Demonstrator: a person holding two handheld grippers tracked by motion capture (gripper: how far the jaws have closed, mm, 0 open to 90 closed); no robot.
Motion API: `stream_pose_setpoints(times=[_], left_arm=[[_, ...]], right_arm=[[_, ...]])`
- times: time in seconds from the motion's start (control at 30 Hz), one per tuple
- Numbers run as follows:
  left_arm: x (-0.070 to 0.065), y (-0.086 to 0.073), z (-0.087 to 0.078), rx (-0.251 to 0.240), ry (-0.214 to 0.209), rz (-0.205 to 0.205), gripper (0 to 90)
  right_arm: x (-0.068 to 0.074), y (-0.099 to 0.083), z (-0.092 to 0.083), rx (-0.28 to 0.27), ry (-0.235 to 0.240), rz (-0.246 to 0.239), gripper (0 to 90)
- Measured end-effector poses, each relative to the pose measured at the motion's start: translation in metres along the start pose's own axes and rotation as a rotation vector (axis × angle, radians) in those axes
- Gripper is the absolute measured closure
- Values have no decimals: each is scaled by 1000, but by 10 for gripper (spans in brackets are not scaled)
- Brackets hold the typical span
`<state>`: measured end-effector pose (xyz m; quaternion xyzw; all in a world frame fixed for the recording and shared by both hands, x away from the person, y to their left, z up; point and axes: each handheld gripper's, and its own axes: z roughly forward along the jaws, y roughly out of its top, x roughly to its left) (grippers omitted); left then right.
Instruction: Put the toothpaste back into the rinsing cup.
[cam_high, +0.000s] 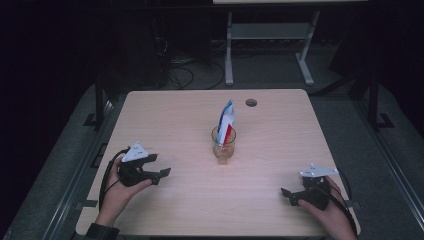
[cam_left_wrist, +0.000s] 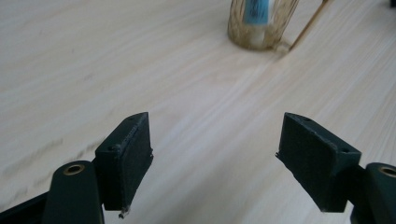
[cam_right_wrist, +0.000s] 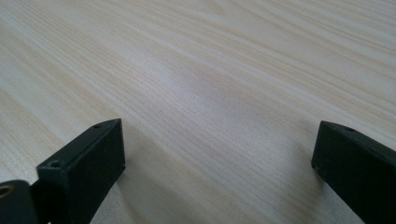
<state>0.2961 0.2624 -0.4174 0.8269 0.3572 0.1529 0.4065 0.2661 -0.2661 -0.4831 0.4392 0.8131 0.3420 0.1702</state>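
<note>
High view has the glass (cam_high: 223, 144) mid-table with a toothpaste tube (cam_high: 226, 120) standing in it. Left gripper (cam_high: 161, 173) and right gripper (cam_high: 286, 194) both gape, holding nothing. Glass looks slick and breakable, so I'd grab the light, squashy tube.

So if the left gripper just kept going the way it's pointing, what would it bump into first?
Probably the glass holding the blue-and-white tube. The left gripper, jaws open and empty, aims slightly left of it over bare table, so it might just miss.
</note>
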Motion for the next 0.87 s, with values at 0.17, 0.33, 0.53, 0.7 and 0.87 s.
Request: stream_pose_setpoints(times=[0.17,0.33,0.53,0.7,0.87], left_arm=[[-2,-21,-5,54,33,2,237],[-2,-38,-7,90,56,-4,234],[0,-56,-5,123,87,-19,234],[0,-63,-2,149,103,-16,224],[1,-65,-1,146,101,-23,216]], right_arm=[[0,0,0,0,0,0,19],[0,0,0,0,0,0,19],[0,0,0,0,0,0,19],[0,0,0,0,0,0,19],[0,0,0,-1,-1,0,19]])
